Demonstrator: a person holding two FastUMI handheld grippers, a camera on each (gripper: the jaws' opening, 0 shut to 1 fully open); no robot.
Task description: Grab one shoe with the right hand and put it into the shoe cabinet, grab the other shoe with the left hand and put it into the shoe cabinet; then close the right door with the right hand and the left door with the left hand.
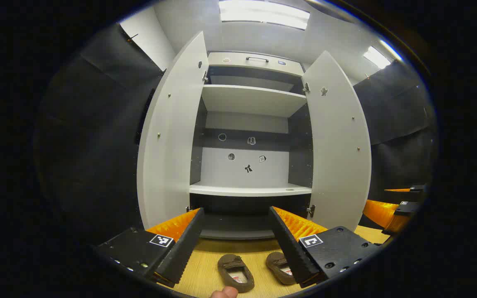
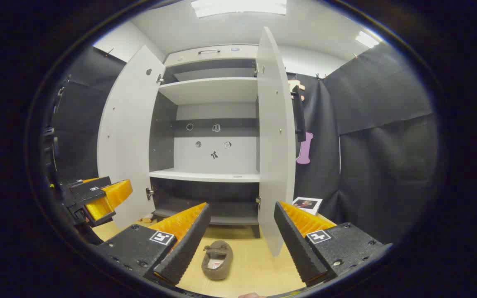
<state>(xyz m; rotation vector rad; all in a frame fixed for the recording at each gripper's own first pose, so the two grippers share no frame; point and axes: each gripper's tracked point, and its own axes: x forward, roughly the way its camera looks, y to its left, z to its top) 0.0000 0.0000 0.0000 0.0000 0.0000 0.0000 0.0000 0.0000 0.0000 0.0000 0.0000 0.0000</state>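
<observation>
Left gripper (image 1: 236,238) and right gripper (image 2: 240,231) hung with fingers spread wide and nothing between them, before the shoe cabinet (image 1: 249,136).

The cabinet stood with its left door (image 1: 168,136) and right door (image 1: 340,145) swung wide, shelves bare. On the wooden floor (image 1: 205,269) in front of it lay two brown shoes: one (image 1: 235,272) between the left gripper's fingers in the left gripper view, the other shoe (image 1: 279,267) just beside it, partly hidden.

Ceiling lights (image 1: 263,14); photo card (image 2: 307,204) on wooden floor (image 2: 251,265).
</observation>
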